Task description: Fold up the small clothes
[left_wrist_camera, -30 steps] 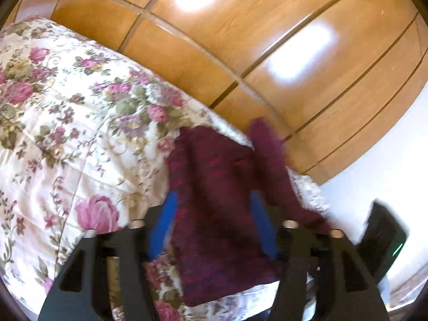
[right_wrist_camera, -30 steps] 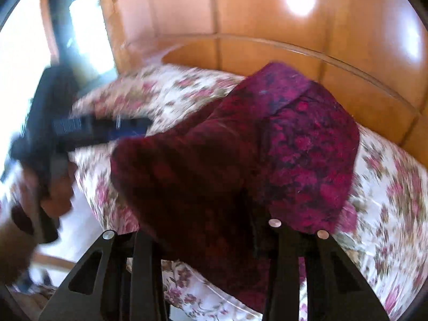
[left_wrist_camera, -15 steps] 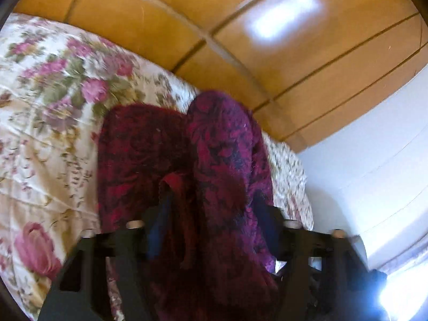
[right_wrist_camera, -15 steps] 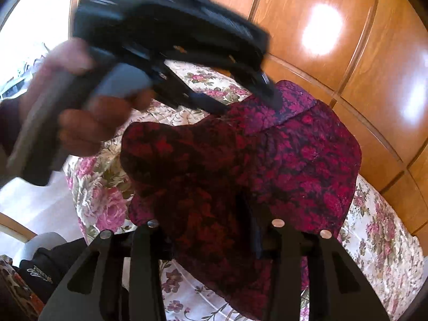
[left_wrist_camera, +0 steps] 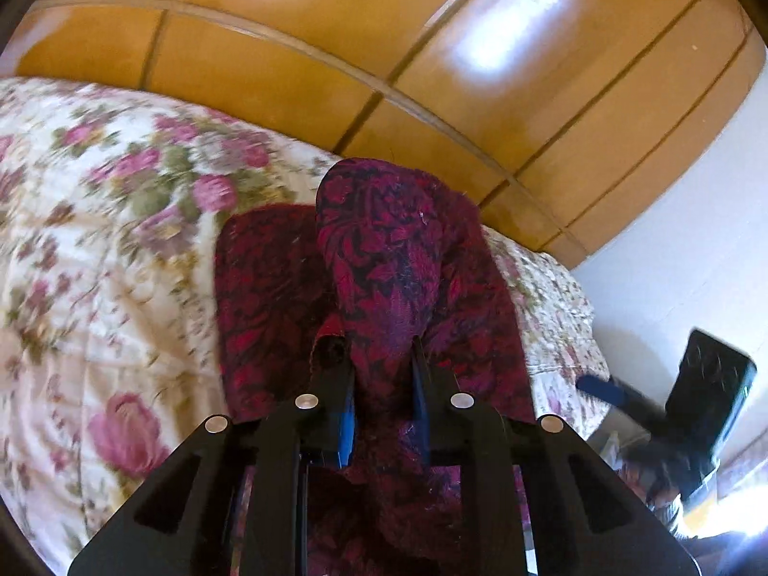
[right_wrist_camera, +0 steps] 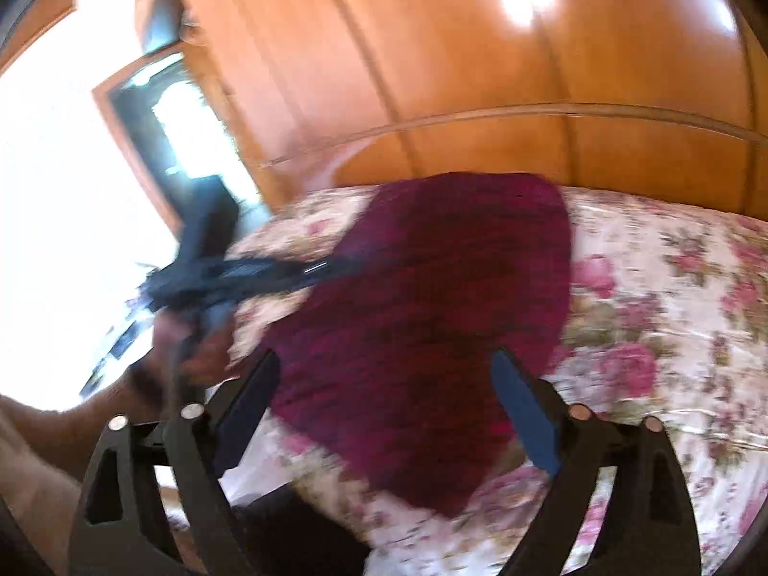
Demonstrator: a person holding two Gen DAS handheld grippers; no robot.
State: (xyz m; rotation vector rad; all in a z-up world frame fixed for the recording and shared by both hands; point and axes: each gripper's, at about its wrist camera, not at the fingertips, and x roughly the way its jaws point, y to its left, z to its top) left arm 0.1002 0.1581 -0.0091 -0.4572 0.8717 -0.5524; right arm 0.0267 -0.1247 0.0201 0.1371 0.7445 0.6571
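Item: one small garment (left_wrist_camera: 384, 259), dark red and magenta with a black leaf pattern, which we find lying near the edge of the bed, part flat and part raised. In the left wrist view a fold of it rises as a rounded hump between the fingers of our left hand-held gripper (left_wrist_camera: 381, 360); a flatter panel lies to the left of the hump on the bedspread. In the right wrist view the same garment (right_wrist_camera: 432, 312) shows as a broad blurred maroon patch spread over the bed corner.

Left hand-held gripper: fingers drawn close together, clamped on the raised fold of cloth, with the blue pads pressed against the fabric on both sides.

Right hand-held gripper (right_wrist_camera: 384, 413): fingers spread wide apart, nothing between them; it hangs above the garment's near portion, and we cannot tell whether it touches the cloth. We see it also at the right edge of the left wrist view (left_wrist_camera: 672, 408), blurred, beside the bed corner.

Bedspread (left_wrist_camera: 96, 264): cream, quilted, printed with pink roses and green leaves; it carries the garment.

Wooden panelling (left_wrist_camera: 336, 48): glossy, orange-brown, behind the bed, with bright light reflections.

White wall (left_wrist_camera: 696, 216): right of the panelling.

Bright window area (right_wrist_camera: 48, 192): left in the right wrist view, overexposed.
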